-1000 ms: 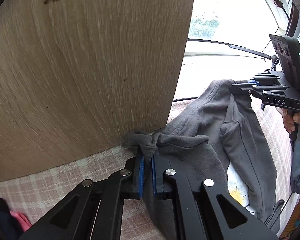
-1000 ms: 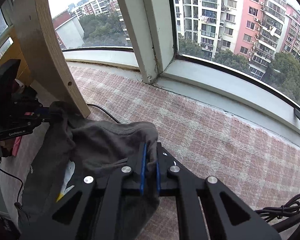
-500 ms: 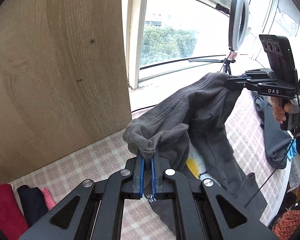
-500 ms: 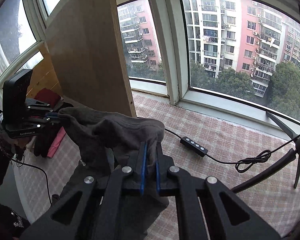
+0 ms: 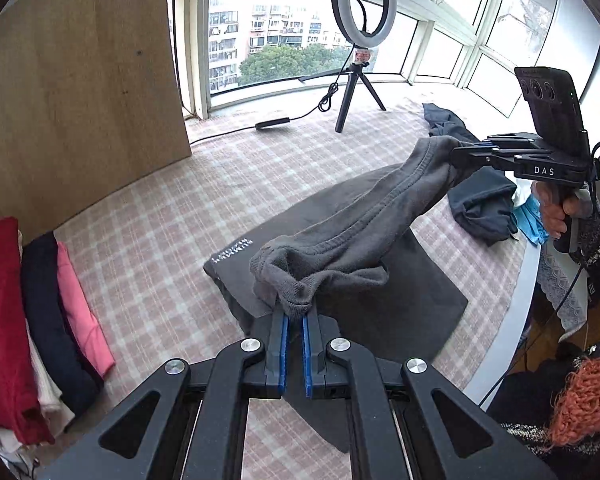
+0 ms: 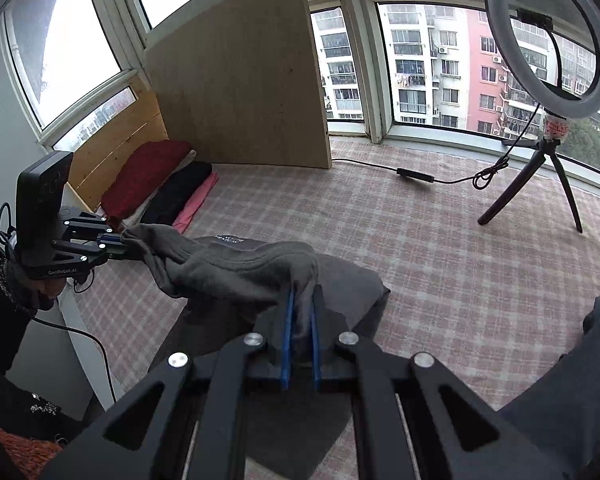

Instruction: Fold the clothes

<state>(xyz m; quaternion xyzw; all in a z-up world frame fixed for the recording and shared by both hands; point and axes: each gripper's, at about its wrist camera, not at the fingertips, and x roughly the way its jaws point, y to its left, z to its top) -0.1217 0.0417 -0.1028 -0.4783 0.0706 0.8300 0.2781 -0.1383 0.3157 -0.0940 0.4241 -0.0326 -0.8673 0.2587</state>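
Up close, the left gripper has its blue-padded fingers pinched on one bunched corner of the grey garment, and the right gripper has its fingers clamped on the other end. Between them the top edge hangs stretched in the air, while the lower part lies spread on the pink checked cloth of the counter. Farther off, folded red, dark and pink clothes are stacked beside a wooden panel, a ring light stands by the window, and dark clothes lie near the counter's edge.
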